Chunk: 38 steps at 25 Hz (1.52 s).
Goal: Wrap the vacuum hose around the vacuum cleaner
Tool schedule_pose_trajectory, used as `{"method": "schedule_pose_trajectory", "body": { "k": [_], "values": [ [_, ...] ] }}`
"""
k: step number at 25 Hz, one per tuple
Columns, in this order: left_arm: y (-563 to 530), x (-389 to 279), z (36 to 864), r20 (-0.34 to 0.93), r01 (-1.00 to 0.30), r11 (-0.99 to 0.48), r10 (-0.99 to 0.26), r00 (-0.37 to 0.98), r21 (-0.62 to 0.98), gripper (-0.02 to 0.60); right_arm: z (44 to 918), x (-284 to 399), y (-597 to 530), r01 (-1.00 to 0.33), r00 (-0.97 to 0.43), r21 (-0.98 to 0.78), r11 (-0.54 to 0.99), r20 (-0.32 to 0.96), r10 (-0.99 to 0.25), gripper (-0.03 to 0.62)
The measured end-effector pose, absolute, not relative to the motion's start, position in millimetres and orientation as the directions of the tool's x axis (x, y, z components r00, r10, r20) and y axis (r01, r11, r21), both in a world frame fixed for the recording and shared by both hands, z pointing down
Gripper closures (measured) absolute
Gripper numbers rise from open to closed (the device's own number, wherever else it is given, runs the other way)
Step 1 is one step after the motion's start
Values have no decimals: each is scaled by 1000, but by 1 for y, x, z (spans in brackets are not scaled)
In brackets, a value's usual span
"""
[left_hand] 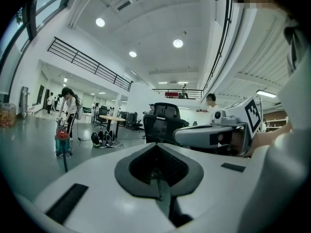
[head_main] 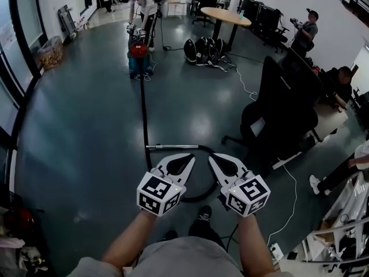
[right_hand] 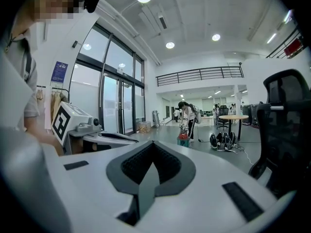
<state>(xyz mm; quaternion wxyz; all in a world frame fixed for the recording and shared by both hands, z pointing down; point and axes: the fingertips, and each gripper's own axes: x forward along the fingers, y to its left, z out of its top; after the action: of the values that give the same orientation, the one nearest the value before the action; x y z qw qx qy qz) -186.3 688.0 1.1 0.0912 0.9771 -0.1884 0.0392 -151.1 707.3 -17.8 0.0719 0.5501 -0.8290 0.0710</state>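
the vacuum hose (head_main: pixel 143 114) lies stretched out in a long black line on the floor (head_main: pixel 81 137). it runs from the red and teal vacuum cleaner (head_main: pixel 138 52), well away across the room, down to the person's feet. there it joins a silver wand (head_main: pixel 173 146) lying crosswise, and a black loop curls round just beyond and under the grippers. none of it is wound on the machine yet, so the task looks to be at its very start: the approach to the free end.

the left gripper (head_main: pixel 189 156) and right gripper (head_main: pixel 213 157) are held side by side above the wand, pointing forward over it. each gripper's own view shows its jaws pressed together with nothing between them.

the next move calls for parting one pair of jaws and dipping down to clamp on the wand or the hose next to it. the slack must then be gathered toward the vacuum cleaner, since the whole length has to get there before it can be looped.

another person (head_main: pixel 144 4) stands bent over the vacuum cleaner, so room there may be tight. a black office chair (head_main: pixel 282 105) stands near on the right.
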Motion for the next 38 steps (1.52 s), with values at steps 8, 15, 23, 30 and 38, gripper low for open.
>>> {"method": "schedule_pose_trajectory", "body": {
  "k": [8,15,23,30,38],
  "values": [
    [654,-122,8,165,-412,-902,-390,906,129,575,-11,-92,661,-891,-453,-73,448,180,-873,591],
    [624,-67,10,212,-456,-884,-428,878,105,575,-9,-31,631,-867,-499,-98,489,173,-849,591],
    [592,-3,32,292,-475,-877,-438,850,68,575,15,39,602,-853,-522,-142,502,193,-831,591],
    [548,12,87,384,-438,-897,-386,839,55,575,60,65,566,-868,-495,-177,464,234,-837,591],
    [473,16,216,486,-344,-936,-269,832,71,575,178,81,513,-924,-379,-193,331,339,-861,591]
  ]
}}
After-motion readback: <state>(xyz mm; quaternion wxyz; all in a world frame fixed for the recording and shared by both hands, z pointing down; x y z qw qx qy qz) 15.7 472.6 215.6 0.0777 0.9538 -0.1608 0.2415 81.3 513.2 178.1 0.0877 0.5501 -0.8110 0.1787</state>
